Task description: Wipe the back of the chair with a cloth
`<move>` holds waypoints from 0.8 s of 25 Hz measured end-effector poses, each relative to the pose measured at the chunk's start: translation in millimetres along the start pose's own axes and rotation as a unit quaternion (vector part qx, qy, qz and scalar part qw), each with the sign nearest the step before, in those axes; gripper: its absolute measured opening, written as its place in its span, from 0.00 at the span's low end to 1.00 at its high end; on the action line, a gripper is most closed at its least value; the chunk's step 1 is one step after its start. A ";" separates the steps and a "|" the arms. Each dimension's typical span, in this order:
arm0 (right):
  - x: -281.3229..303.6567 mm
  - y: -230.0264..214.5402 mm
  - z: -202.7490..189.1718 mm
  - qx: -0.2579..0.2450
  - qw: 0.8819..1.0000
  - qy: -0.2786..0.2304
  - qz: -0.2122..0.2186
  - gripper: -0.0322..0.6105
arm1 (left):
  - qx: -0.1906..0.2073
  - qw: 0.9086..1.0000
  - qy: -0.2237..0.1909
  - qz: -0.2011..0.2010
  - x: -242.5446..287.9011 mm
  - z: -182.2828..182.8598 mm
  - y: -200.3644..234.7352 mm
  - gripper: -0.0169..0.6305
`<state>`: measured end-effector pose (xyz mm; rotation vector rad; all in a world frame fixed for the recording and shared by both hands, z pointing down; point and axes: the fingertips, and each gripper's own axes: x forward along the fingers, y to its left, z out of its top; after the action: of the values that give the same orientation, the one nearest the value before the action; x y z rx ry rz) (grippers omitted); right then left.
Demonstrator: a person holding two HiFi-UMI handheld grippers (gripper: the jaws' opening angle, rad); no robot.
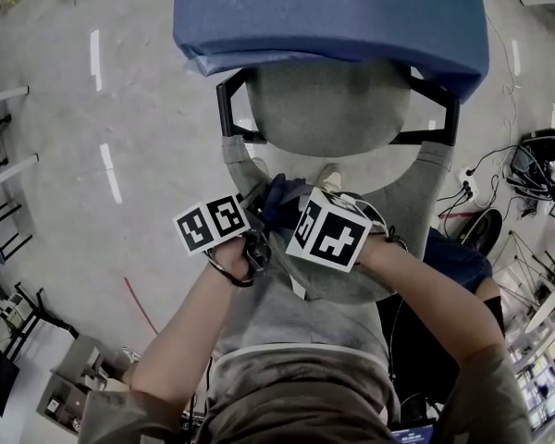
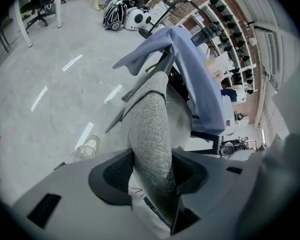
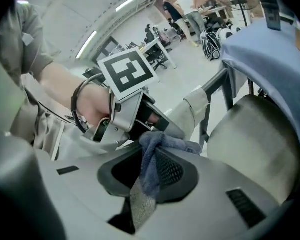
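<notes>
Wiping looks about to start: left gripper (image 2: 150, 170) pinches the chair back (image 2: 147, 111) steady, right gripper (image 3: 151, 173) clamps the cloth (image 3: 162, 143). Next, I'd guess, it presses the cloth on.

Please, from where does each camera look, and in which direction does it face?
Head view: on the person's head, facing steeply down on the chair; both forearms show.
Left gripper view: on the left gripper, facing along its jaws, which clamp the grey chair back; no hand shows.
Right gripper view: on the right gripper, facing along its jaws, which hold the blue cloth; the left hand shows.
Shared: the blue cover beyond the chair appears in all three views.
</notes>
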<state>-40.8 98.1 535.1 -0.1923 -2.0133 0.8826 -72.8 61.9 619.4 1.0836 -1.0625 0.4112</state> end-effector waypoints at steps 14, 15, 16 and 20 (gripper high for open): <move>-81.9 -3.1 -189.5 -0.011 0.971 0.239 0.021 0.17 | 0.008 1.000 0.008 -0.002 0.8 -1.2 0.2 0.36; -94.5 -12.4 -203.2 -0.015 0.965 0.262 0.007 0.17 | 0.009 1.000 0.008 -0.002 1.0 -1.3 0.3 0.36; -106.6 -22.8 -214.2 -0.017 0.960 0.281 -0.008 0.17 | 0.009 1.000 0.009 -0.002 1.2 -1.5 0.4 0.36; -146.7 -76.7 -239.2 0.003 0.947 0.308 -0.086 0.17 | 0.009 1.000 0.008 -0.002 1.6 -1.0 -0.4 0.36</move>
<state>248.4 98.3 566.6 -0.2498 -1.4171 0.6172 -71.3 62.3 620.5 1.0969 -1.0438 0.4257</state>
